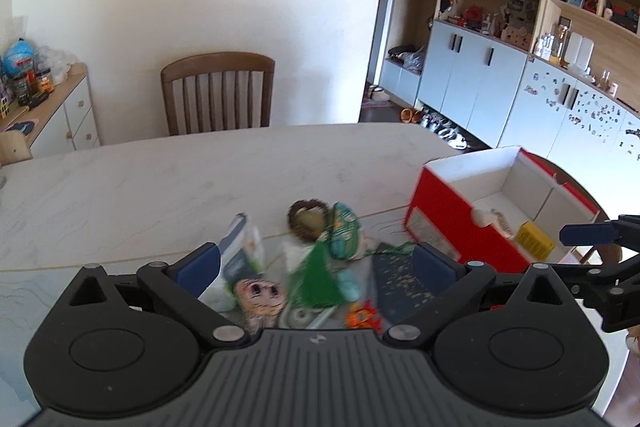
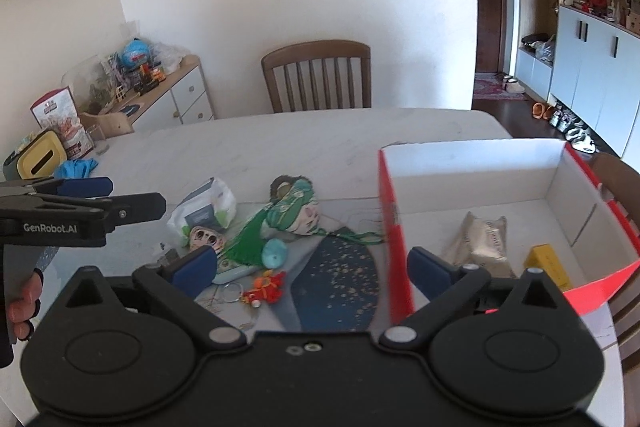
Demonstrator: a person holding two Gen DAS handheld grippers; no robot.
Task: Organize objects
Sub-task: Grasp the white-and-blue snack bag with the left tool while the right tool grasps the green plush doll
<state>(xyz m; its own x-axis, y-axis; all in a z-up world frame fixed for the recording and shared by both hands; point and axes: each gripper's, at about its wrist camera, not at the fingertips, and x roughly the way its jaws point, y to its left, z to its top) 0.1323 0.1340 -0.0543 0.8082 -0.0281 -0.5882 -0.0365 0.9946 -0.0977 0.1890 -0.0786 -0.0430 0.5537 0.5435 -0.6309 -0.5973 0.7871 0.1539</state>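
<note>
A pile of small things lies on the white marble table (image 2: 280, 139): a wipes pack (image 2: 208, 207), a small mask (image 2: 206, 237), a green tassel (image 2: 248, 243), a turquoise ball (image 2: 274, 253), a doll head in a green scarf (image 2: 296, 207), a red charm (image 2: 266, 287) and a dark blue fan (image 2: 340, 279). To the right stands an open red box (image 2: 394, 227) holding a crumpled cloth bag (image 2: 484, 239) and a yellow box (image 2: 548, 263). My left gripper (image 1: 316, 267) hangs open over the pile, empty. My right gripper (image 2: 314, 269) is open and empty, between fan and box wall.
A wooden chair (image 2: 316, 75) stands behind the table. At the left are a cluttered sideboard (image 2: 160, 87), a yellow tissue box (image 2: 40, 157) and a blue cloth (image 2: 76, 167). Cabinets (image 1: 472, 75) and shoes line the right. A hand (image 2: 22, 303) holds the left gripper.
</note>
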